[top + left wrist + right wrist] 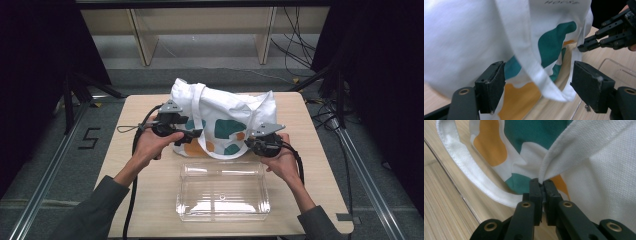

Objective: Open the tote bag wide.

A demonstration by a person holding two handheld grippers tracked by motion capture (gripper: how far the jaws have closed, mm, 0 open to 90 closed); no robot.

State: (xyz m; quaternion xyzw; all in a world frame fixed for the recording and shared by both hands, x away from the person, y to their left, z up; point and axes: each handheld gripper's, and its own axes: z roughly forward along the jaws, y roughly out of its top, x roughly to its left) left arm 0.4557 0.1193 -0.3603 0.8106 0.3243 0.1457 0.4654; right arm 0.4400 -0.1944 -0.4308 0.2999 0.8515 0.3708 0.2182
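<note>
A white cloth tote bag (220,117) with teal and orange patches lies on the wooden table (150,170), its strap (215,152) looping toward me. My right gripper (251,140) is shut on a fold of the bag's cloth at its right front corner; in the right gripper view the jaws pinch that white fold (541,182). My left gripper (195,134) is at the bag's left front side, open. In the left gripper view the strap (536,72) and the bag's lower edge hang between its wide pads (491,85) without touching them.
A clear plastic box (222,192) stands on the table in front of the bag, close to both hands. Black cables trail from the grippers. Beyond the table are a shelf frame (200,35) and floor cables. Metal rails run along both sides.
</note>
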